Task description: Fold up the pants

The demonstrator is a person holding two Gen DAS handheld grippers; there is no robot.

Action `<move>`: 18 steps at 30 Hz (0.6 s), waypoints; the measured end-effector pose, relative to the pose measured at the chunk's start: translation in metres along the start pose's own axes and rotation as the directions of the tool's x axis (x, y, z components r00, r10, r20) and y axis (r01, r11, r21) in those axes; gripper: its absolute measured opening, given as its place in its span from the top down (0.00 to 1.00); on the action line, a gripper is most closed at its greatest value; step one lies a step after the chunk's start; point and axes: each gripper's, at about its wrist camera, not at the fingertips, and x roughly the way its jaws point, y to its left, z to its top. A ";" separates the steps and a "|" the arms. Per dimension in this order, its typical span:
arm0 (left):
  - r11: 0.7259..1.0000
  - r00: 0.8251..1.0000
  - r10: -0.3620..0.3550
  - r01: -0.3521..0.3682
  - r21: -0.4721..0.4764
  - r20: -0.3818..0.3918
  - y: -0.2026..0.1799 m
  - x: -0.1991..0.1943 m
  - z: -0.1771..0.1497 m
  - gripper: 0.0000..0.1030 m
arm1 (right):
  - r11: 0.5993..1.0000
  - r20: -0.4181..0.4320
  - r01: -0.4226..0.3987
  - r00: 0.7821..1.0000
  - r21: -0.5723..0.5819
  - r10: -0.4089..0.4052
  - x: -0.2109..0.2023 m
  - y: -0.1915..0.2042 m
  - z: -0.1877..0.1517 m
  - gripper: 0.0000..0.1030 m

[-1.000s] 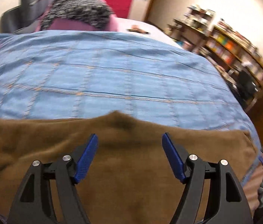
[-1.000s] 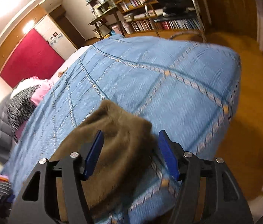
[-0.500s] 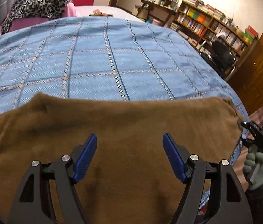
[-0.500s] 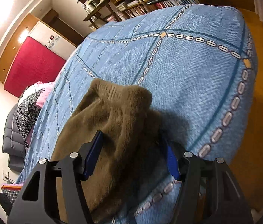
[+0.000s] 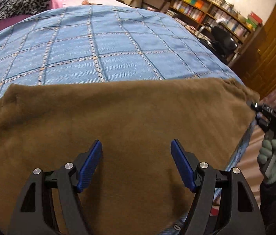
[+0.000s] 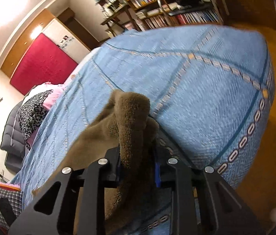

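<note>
Brown fleece pants [image 5: 122, 117] lie spread along the near edge of a bed with a blue checked cover [image 5: 98, 45]. My left gripper [image 5: 136, 164] hovers over the middle of the cloth, open, with nothing between its blue pads [image 5: 91, 164]. In the right wrist view my right gripper [image 6: 138, 168] is closing its jaws on a bunched end of the pants [image 6: 132, 121], and the pads press into the fleece. That gripper also shows at the right end of the pants as the right gripper [image 5: 271, 115], held by a gloved hand [image 5: 272, 156].
A leopard-print and pink pile [image 5: 24, 2] lies at the bed's far end. Bookshelves [image 5: 212, 9], a black chair [image 5: 224, 41] and a wooden door [image 5: 269, 56] stand to the right. The bed corner [image 6: 265, 98] drops to an orange-brown floor [image 6: 274, 141].
My right gripper's jaws closed on the bunched end of the pants. The left gripper swung right and lower over the cloth, staying open; the right end of the pants came into view.
</note>
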 end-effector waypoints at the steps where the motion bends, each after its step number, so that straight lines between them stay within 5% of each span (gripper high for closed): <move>1: 1.000 1.000 -0.006 0.006 0.011 -0.005 -0.004 0.001 -0.001 0.29 | 1.000 0.008 -0.006 1.000 -0.013 0.006 -0.004 0.004 0.001 0.77; 10: 0.994 0.997 -0.036 0.042 0.100 -0.063 -0.028 0.017 -0.013 0.27 | 0.978 0.057 -0.106 0.991 -0.179 0.118 -0.035 0.074 0.004 0.77; 18: 0.994 0.995 -0.097 0.096 -0.042 -0.005 0.003 -0.008 -0.005 0.27 | 0.917 0.048 -0.201 0.972 -0.345 0.231 -0.053 0.150 -0.014 0.78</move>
